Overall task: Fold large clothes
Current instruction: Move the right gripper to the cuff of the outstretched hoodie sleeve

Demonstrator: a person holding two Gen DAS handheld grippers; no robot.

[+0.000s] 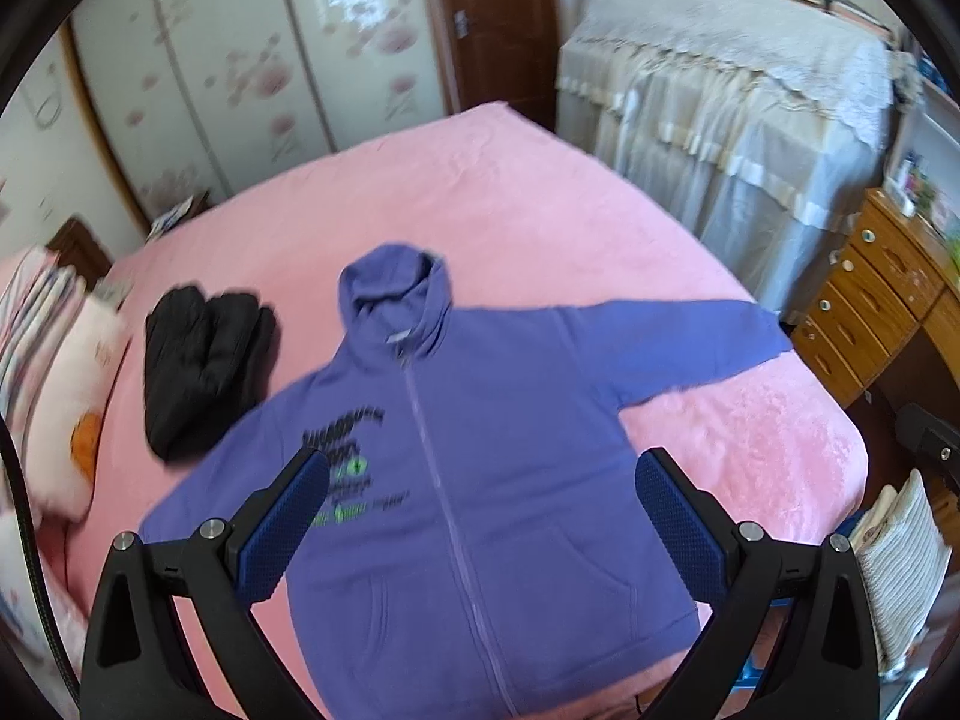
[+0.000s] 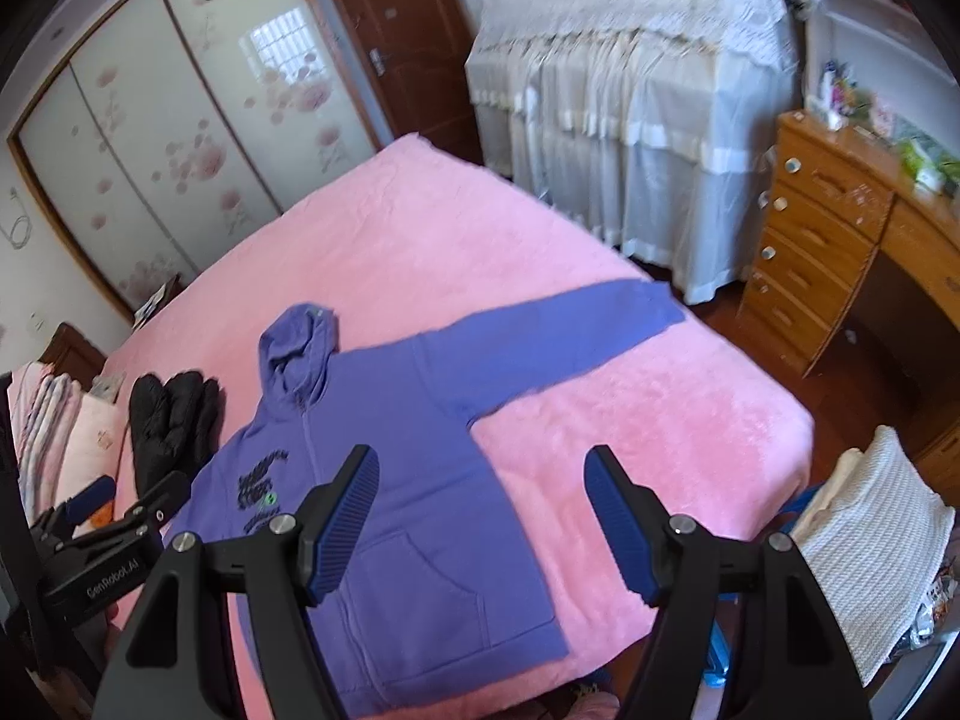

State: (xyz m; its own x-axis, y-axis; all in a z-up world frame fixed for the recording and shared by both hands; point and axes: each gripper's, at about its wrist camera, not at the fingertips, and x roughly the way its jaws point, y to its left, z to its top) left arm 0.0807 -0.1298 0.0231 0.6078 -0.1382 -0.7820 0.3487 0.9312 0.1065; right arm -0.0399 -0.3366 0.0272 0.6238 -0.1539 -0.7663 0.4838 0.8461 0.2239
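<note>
- Purple fleece covers the near half of the pink bed (image 1: 540,192): a zip-up hoodie (image 1: 480,450) lies face up, zipper closed, hood pointing toward the wardrobe (image 1: 198,72).
- One sleeve (image 2: 570,330) stretches flat toward the wooden drawers (image 2: 822,252); the other runs off toward the pillows (image 1: 66,384), and its end sits behind the gripper finger, so I can't see it.
- Beside the hood a black padded garment (image 1: 204,360) lies bunched up, seemingly already dealt with, though I can't say for sure.
- Left gripper (image 1: 480,516) hangs over the hoodie's chest, fingers wide apart, nothing between them.
- Right gripper (image 2: 480,516) hovers above the hem side, fingers likewise spread and empty.
- To my eye the hoodie is laid out and smoothed but no fold has been made yet.
- What's left, I'd judge: bring each sleeve across the chest, then double the body up toward the hood.
</note>
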